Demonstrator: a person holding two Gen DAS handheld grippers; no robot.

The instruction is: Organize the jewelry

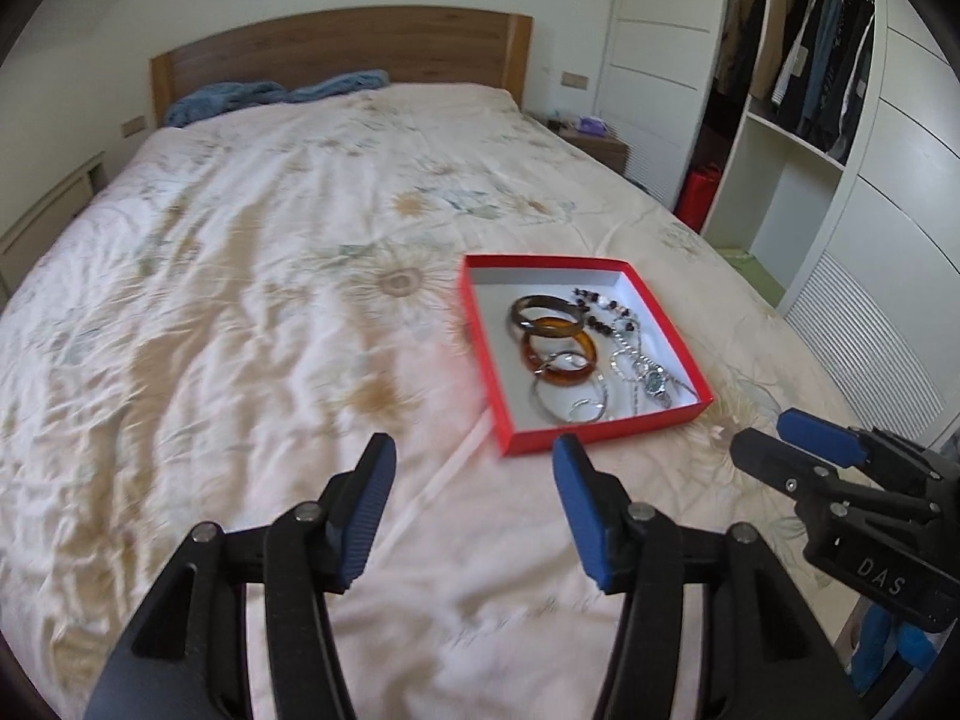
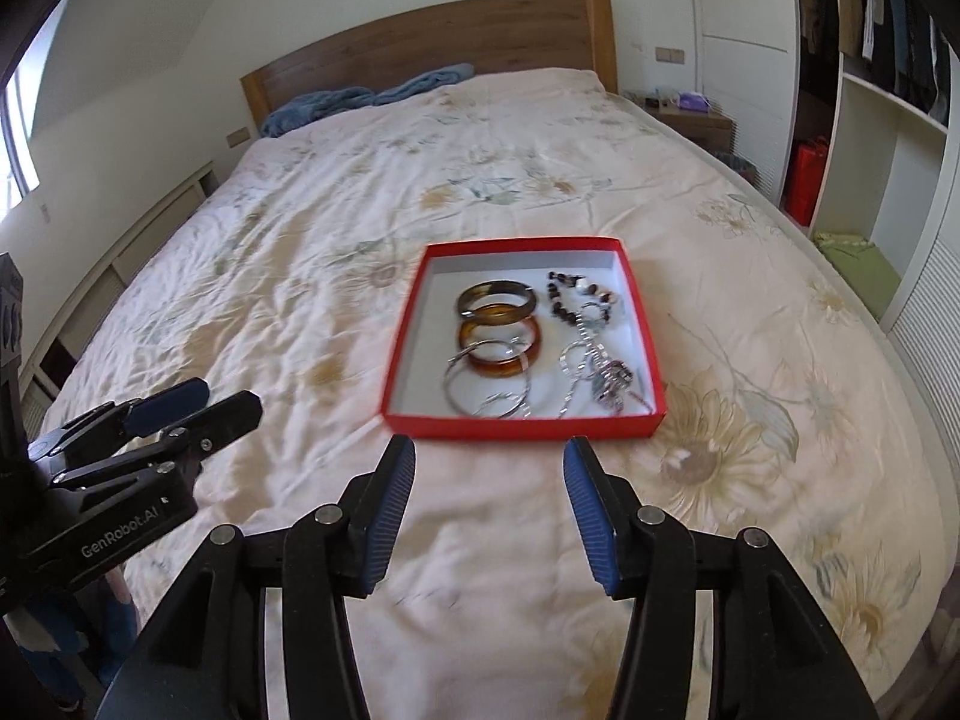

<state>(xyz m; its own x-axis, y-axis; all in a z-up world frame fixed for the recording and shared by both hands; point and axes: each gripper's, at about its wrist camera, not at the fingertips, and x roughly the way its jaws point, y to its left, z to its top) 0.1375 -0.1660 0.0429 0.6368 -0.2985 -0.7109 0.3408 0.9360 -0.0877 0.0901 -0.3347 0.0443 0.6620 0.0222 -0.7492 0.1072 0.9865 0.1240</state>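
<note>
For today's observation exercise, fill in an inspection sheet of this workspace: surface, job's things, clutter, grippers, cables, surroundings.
Surface: floral bedspread, wrinkled.
Job's things: red box on the bed, holding bangles, a beaded string, silver chains and a watch.
Clutter: blue blanket by the headboard.
Grippers: left gripper and right gripper both open, empty, short of the box.
Cables: nothing seen.
Surroundings: wooden headboard, open wardrobe, nightstand.

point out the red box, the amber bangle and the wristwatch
shallow red cardboard box (image 2: 522, 426): right wrist view, on its near outer wall.
translucent amber-orange bangle (image 2: 498, 367): right wrist view, on its near arc.
silver metal wristwatch (image 1: 653, 384): left wrist view, on its dial.
</note>
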